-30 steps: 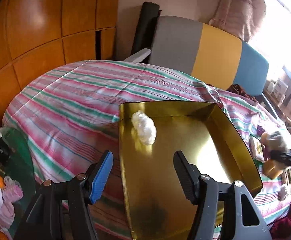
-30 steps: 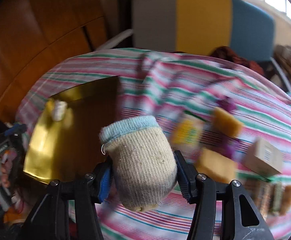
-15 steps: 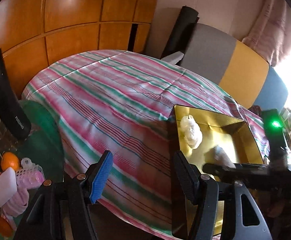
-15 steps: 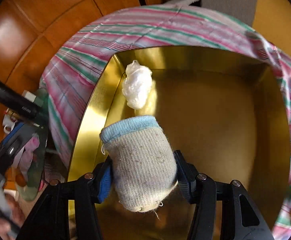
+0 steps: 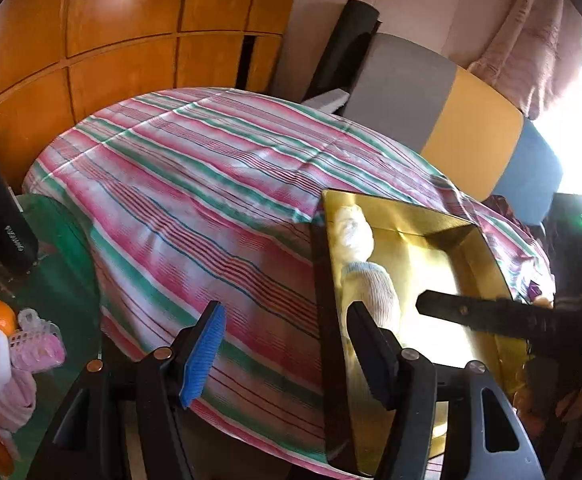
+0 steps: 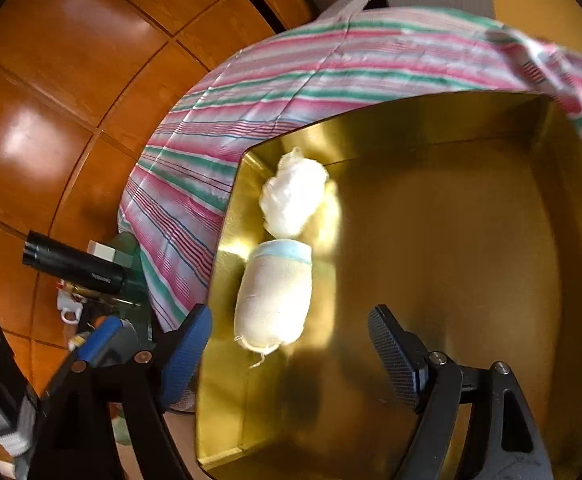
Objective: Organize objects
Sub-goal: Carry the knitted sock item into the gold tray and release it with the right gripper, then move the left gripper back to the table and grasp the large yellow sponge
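Rolled sock (image 6: 273, 300) released into gold tray (image 6: 471, 240)

The right gripper (image 6: 291, 344), jaws just opened, is seen empty; the left gripper (image 5: 285, 350), parted, partly hides the sock in its own view.

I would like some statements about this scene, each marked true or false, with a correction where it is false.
1. The rolled sock lies inside the gold tray. True.
2. The right gripper is clamped on the sock. False: its jaws have just been opening, and the sock lies free between them, beyond the tips.
3. A white fluffy ball lies next to the sock's blue cuff. True.
4. The left gripper holds the tray by its rim. False: it is open and holds nothing.
5. The tray rests on a plain white cloth. False: the cloth is striped pink, green and white.
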Motion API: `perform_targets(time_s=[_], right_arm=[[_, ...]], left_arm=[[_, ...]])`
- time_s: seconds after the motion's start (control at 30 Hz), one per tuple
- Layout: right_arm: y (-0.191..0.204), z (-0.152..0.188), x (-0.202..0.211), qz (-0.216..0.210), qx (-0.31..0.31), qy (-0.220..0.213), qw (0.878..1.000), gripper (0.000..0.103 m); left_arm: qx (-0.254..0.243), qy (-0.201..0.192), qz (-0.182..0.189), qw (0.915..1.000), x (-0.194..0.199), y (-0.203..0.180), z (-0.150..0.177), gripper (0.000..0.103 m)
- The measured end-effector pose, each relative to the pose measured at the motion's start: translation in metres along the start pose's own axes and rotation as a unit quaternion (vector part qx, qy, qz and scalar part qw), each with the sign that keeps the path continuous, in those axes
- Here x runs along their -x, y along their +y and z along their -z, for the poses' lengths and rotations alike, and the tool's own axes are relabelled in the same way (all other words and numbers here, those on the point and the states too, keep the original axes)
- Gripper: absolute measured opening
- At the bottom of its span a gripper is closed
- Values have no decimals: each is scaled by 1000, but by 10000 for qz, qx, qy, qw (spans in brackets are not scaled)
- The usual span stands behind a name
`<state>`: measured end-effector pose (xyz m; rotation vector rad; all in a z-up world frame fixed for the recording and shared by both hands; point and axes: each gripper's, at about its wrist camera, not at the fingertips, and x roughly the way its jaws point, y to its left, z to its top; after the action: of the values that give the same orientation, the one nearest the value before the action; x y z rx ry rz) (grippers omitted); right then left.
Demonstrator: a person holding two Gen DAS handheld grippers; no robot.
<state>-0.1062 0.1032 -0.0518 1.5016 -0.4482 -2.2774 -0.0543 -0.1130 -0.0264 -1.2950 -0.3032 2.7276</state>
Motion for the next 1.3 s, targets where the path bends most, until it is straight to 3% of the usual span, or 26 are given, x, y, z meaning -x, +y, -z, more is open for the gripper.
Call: perform_targets(time_s=[0.13,0.47,0.67,0.8,0.97,1.1,1.23,1.3], right_arm=[[-7,13,15,266,221,-203,9992,93],[-38,43,83,724,344,-933,9924,102],[-96,67,148,1070,-183,-1431,9837,103],[-151,88,198,1623,-633,-1705,9698,103],[-230,124,268,2359,-1496,-2071,9376,103],[-289,168,320,2796,-2470,-2526,8928,103],[-333,213,354,2833,-3396,-3056,8432,103],[-350,233,361,2418,-3901,-3352,8228,103]], left_arm=[[-128,94,201,9997,-2,-13,3,64],[-569,135,554,9968,4,-55,6,63],[-1077,159,774,9910,6,-101,6,63],[-1486,219,990,9837,7,-137,8,63],[-2098,358,1238,9692,1,-194,17,64],[-2674,478,1533,9501,-4,-250,30,74],[-3165,620,1934,9266,-8,-308,51,80],[-3316,714,2051,9181,-13,-334,60,81]])
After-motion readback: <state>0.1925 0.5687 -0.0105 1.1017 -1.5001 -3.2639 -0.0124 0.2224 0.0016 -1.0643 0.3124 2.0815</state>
